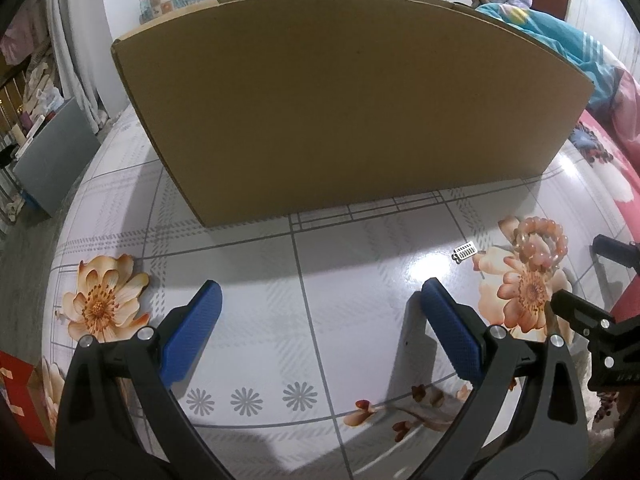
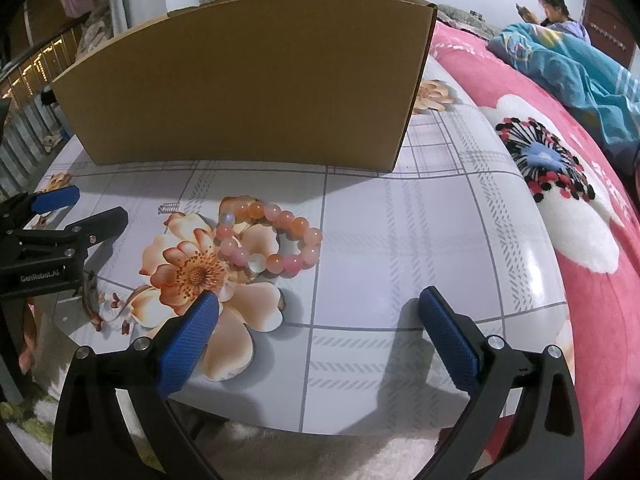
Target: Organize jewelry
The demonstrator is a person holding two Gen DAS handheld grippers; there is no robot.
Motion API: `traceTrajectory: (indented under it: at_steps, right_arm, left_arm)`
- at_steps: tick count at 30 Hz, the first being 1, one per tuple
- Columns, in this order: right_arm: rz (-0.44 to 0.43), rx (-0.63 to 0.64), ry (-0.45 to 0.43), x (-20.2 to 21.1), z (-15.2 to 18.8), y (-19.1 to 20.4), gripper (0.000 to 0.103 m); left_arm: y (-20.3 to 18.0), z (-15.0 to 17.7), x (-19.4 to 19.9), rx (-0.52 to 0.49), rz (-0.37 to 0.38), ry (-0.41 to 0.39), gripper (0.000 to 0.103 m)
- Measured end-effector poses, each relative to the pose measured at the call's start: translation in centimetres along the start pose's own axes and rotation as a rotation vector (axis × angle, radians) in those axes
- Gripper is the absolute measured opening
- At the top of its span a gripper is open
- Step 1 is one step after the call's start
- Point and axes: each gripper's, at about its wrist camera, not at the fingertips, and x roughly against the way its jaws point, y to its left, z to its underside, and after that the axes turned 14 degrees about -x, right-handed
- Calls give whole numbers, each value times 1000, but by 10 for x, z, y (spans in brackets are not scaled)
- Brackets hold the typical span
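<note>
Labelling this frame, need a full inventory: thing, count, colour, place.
bracelet: 1, pink-orange beads, on table, front of box
clip: 1, small, silver, on table, left of bracelet
box: 1, brown cardboard, back of table
table: 1, white, grey grid, flower print
blanket: 1, pink, right of table
quilt: 1, teal, far right
red box: 1, left table edge
person: 1, seated, background
left gripper: 1, blue pads, open, empty
right gripper: 1, blue pads, open, empty

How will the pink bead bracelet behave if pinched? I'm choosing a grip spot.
The bead bracelet is separate round beads on a string, so it will probably sag rather than hold its ring shape. The glossy beads may slip or roll between the pads. It looks light, so it should slide on the shiny table.
</note>
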Motion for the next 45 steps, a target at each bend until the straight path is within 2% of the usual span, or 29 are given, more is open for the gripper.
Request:
traceTrajectory:
  at_steps: [13,35,45]
  right_arm:
    - [20,-30,19,-3,-3,4,97]
    - [20,-37,25,-2,-2,5,97]
    - [20,-37,20,-2,-2,6,97]
  left_arm:
    - [1,0,-3,-20,16,7,96]
    - [6,-20,-12,-20,35,83,96]
    - [7,-19,-14,-25,35,64,96]
